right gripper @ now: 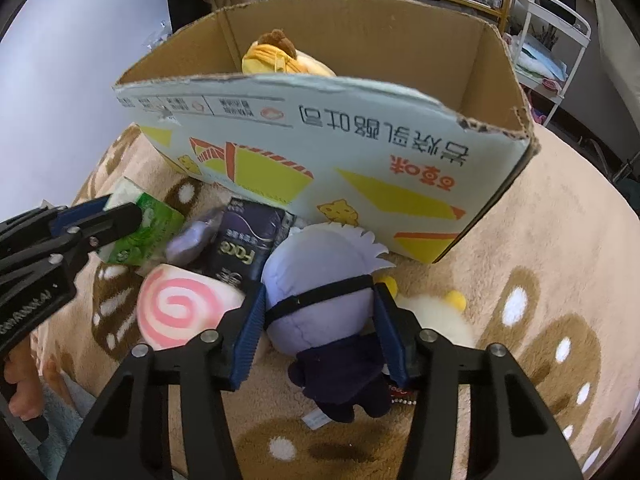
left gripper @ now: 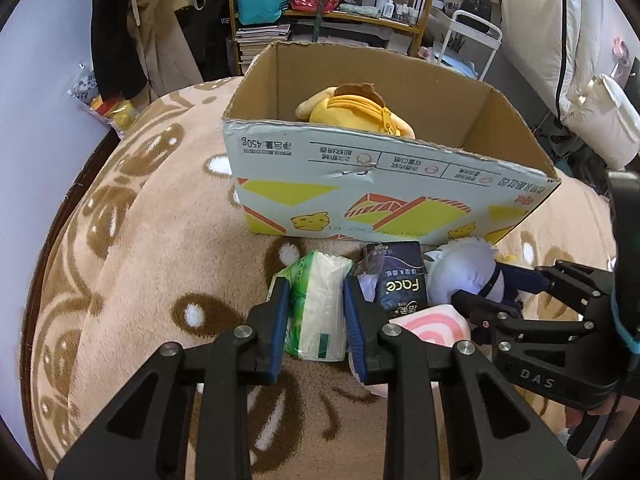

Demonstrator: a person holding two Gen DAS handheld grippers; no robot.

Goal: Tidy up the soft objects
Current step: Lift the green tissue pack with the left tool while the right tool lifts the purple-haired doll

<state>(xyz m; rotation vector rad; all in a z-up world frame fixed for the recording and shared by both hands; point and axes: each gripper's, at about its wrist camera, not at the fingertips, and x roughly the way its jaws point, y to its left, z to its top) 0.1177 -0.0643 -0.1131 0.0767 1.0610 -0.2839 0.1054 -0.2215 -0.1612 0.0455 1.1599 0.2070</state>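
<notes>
Blue-padded left gripper [left gripper: 316,320] sits closest to the lens, clamped on the green-and-white tissue pack [left gripper: 318,300], which lies on the tan bear-print blanket [left gripper: 160,248] just in front of the cardboard box [left gripper: 380,196]. Over on the right, the right gripper [right gripper: 320,328] has its pads against both sides of a plush doll [right gripper: 320,300] with a pale lavender head and a dark body, so it looks squeezed on that. Next to the doll there's a pink swirl cushion [right gripper: 180,308] and a dark "Face" tissue packet [right gripper: 240,248], all bunched up together. A yellow dog plush [left gripper: 352,110] is already inside the box.
</notes>
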